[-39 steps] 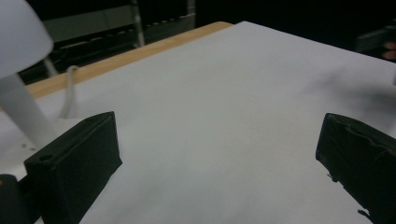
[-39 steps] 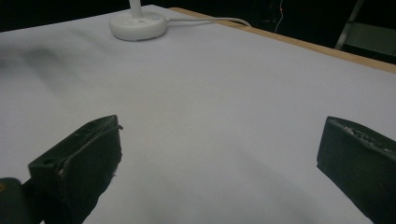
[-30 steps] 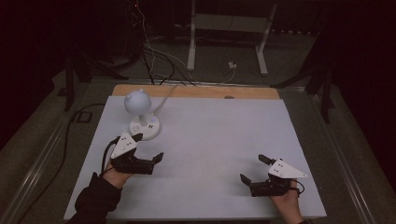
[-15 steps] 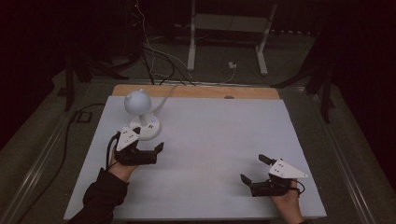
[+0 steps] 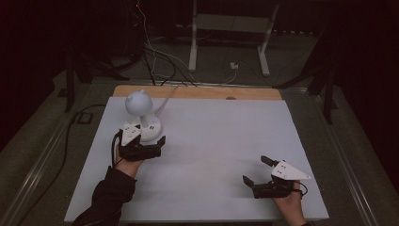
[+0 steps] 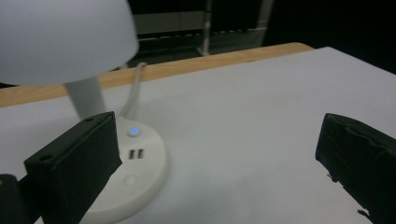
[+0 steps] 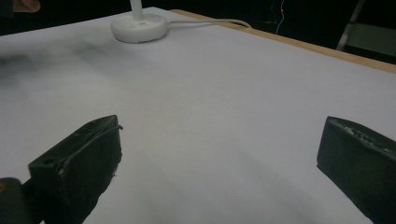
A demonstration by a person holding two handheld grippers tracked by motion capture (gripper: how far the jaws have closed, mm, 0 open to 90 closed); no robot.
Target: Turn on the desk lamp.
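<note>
Compared with a second ago, my left gripper (image 5: pixel 149 141) has moved up the frame toward the desk lamp (image 5: pixel 139 117) and now sits at the near edge of its base; the lamp itself has not shifted. I judge this to be the close of the approach, with contact on the base controls the likely next step. The left jaws stand wide apart with nothing between them; in the left gripper view one jaw overlaps the base (image 6: pixel 135 177) at lower left, though I cannot tell whether it touches. The right gripper (image 5: pixel 256 172) is unchanged at lower right of the high view, jaws spread and empty, resting well apart from the lamp. The lamp stands left of centre in the high view, near the far edge of the table (image 5: pixel 226 141). Its base is a smooth, glossy white disc carrying a small lit blue button (image 6: pixel 134 131), two rectangular ports (image 6: pixel 134 153) and a faint round button nearer the rim; a slim white stem rises to a matte, rounded dome shade (image 6: pixel 65 37). A white cable (image 5: pixel 164 96) trails away behind. The table surface is flat matte white with a wooden strip along the far edge.
</note>
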